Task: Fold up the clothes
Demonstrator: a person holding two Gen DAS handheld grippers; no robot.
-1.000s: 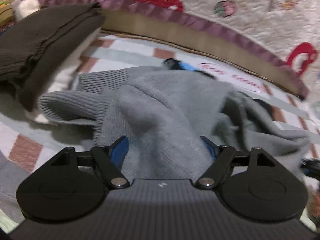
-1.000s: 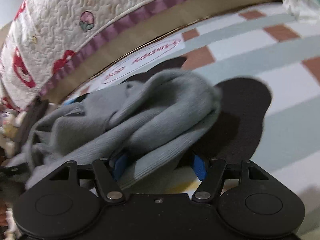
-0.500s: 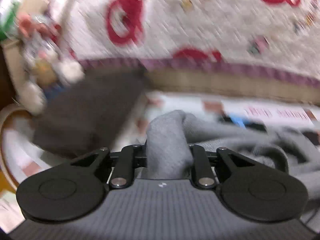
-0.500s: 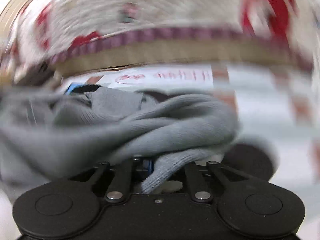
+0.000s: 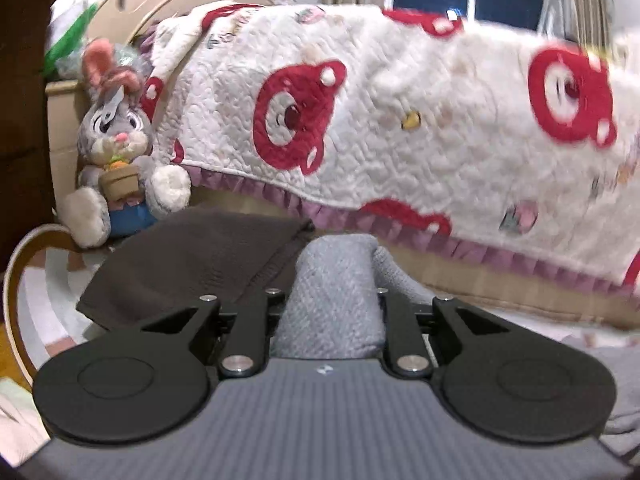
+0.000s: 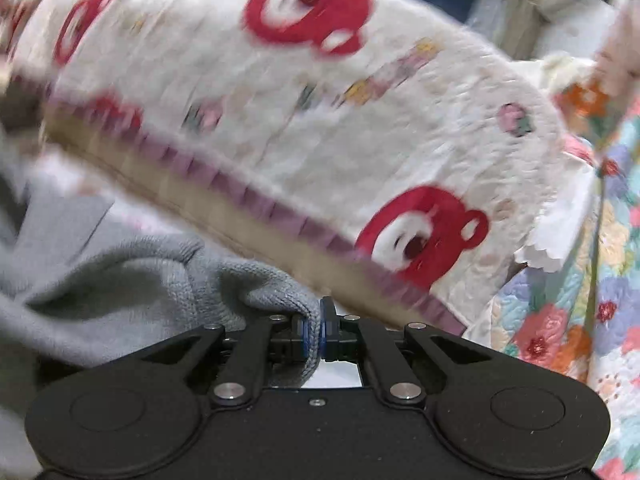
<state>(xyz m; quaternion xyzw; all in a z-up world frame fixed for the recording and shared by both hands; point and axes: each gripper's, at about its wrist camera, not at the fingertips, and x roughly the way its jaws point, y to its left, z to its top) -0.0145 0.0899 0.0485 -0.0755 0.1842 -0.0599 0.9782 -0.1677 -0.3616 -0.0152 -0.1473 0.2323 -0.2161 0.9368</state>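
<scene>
Both tools are shut tight on one gray sweater point(image 5: 332, 300). Left gripper point(image 5: 332, 312) has a thick bunch of the knit squeezed between its jaws, and the bunch sticks straight out ahead of it. Right gripper point(image 6: 316, 332) has its blue pads almost together, with only a thin ribbed edge of the sweater point(image 6: 160, 280) pinched there. From that pinch the sweater stretches away to the left side of the right view, so its long way runs sideways between the two tools. It looks lifted, but I cannot tell if any part lies on the bed.

Biggest thing behind is a white quilt point(image 5: 400, 120) with red bear faces and a purple frill, and both views show it. Only the left view shows a dark brown knit point(image 5: 192, 264), lying just left of the gray bunch. Only the right view shows a flowery blanket point(image 6: 600, 280) at the right edge. Smallest is a gray toy bunny point(image 5: 116, 140), seen only in the left view, sitting beside the quilt's corner.
</scene>
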